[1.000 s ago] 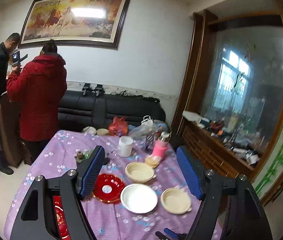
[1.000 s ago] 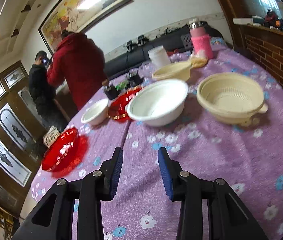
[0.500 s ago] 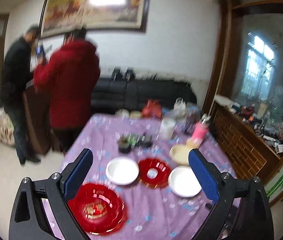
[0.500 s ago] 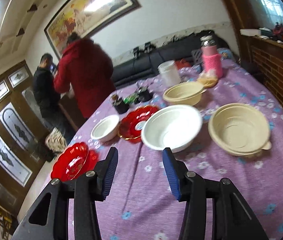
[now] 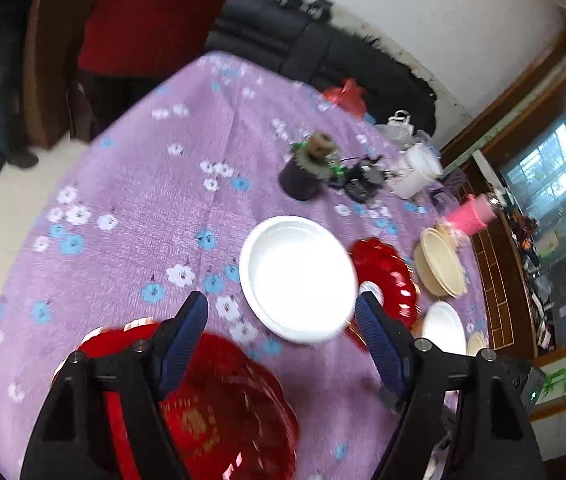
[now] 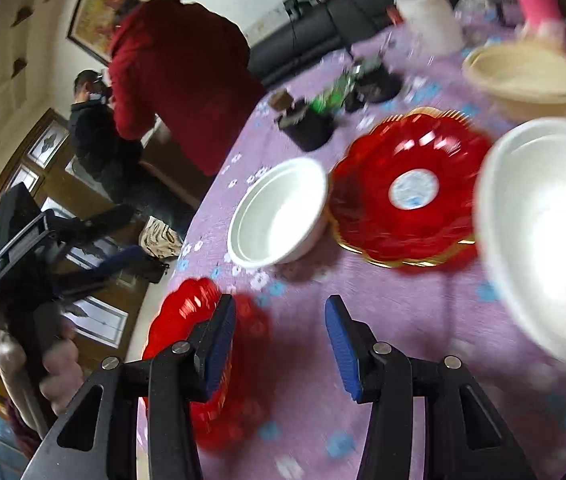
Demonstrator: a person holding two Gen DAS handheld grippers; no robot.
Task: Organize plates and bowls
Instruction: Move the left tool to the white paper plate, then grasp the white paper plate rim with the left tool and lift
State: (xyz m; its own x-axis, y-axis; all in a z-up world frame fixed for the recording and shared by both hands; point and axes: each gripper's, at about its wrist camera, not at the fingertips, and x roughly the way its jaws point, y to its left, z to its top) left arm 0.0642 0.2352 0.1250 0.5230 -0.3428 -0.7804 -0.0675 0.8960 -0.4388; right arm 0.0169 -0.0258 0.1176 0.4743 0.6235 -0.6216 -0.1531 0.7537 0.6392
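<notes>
Lilac tablecloth [image 5: 135,200] strewn with blue and white flowers — on it a plain white round bowl [image 5: 298,278] and a glossy red scalloped plate [image 6: 407,192], gold-rimmed — its centre pale.

bare cloth [image 5: 131,200], white bowl [image 5: 299,278] ahead

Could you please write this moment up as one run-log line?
left gripper: open, empty, above small white bowl | right gripper: open, empty, beside near red plate | nothing stacked

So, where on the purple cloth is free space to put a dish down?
Bare cloth lies left of the small white bowl, toward the person in red. It is crowded rightward: gold-rimmed red plate, cream bowl.
</notes>
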